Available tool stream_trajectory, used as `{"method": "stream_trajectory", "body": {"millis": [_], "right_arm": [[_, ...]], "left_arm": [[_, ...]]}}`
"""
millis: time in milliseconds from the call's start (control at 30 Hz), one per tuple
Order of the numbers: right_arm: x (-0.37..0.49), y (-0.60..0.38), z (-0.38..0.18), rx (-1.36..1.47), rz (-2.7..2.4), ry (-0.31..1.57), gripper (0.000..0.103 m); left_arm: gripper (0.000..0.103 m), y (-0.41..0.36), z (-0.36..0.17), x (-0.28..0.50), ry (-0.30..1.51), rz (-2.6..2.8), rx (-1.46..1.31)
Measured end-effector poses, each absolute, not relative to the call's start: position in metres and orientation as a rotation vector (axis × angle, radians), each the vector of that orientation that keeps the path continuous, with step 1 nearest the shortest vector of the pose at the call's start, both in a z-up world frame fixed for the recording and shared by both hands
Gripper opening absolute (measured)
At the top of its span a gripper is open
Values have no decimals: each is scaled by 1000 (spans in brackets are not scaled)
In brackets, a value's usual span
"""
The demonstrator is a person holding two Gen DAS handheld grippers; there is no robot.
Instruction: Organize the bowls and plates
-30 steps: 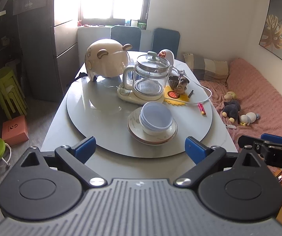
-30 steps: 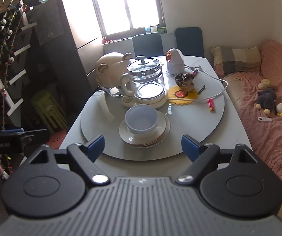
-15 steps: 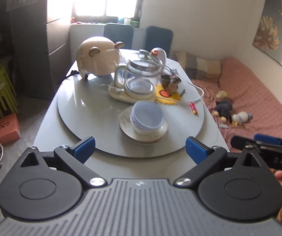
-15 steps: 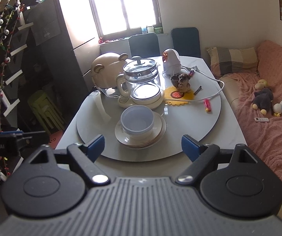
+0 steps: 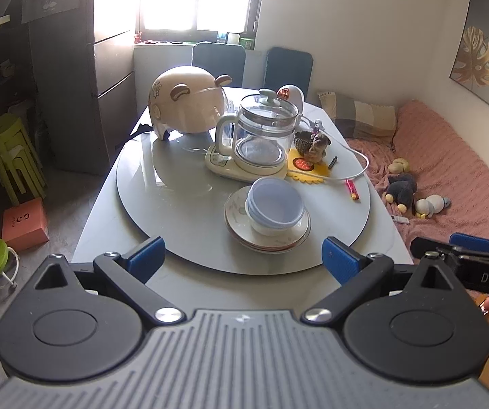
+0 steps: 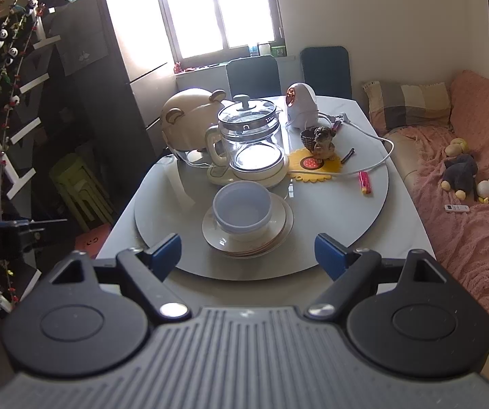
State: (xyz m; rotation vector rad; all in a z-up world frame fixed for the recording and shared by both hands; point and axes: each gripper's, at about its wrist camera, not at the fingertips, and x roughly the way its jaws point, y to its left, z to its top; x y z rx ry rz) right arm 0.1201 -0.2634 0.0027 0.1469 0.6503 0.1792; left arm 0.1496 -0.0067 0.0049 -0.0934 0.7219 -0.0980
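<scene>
Left wrist: left tool (image 5: 243,255) and right tool (image 6: 248,251) spread wide, empty; stacked bowls (image 5: 275,206) on plates (image 5: 265,237) just ahead.

Stacked bowls (image 5: 275,206) sit on stacked plates (image 5: 267,235) at the near side of the turntable (image 5: 176,204) on the desk (image 5: 91,218). Behind them stands the kettle (image 5: 261,136); helmet (image 5: 188,102) at rear left, lighter (image 5: 352,189) to the right.

Two stacked bowls (image 5: 275,206), several plates (image 5: 267,238), one kettle (image 5: 265,133)
</scene>
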Motion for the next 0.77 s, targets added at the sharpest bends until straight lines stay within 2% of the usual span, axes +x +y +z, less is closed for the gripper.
{"method": "stream_trajectory", "body": {"millis": [767], "right_arm": [[126,-259,0,139,151,658,87]], "left_arm": [[100,-5,0,161,746,-142,-79]]}}
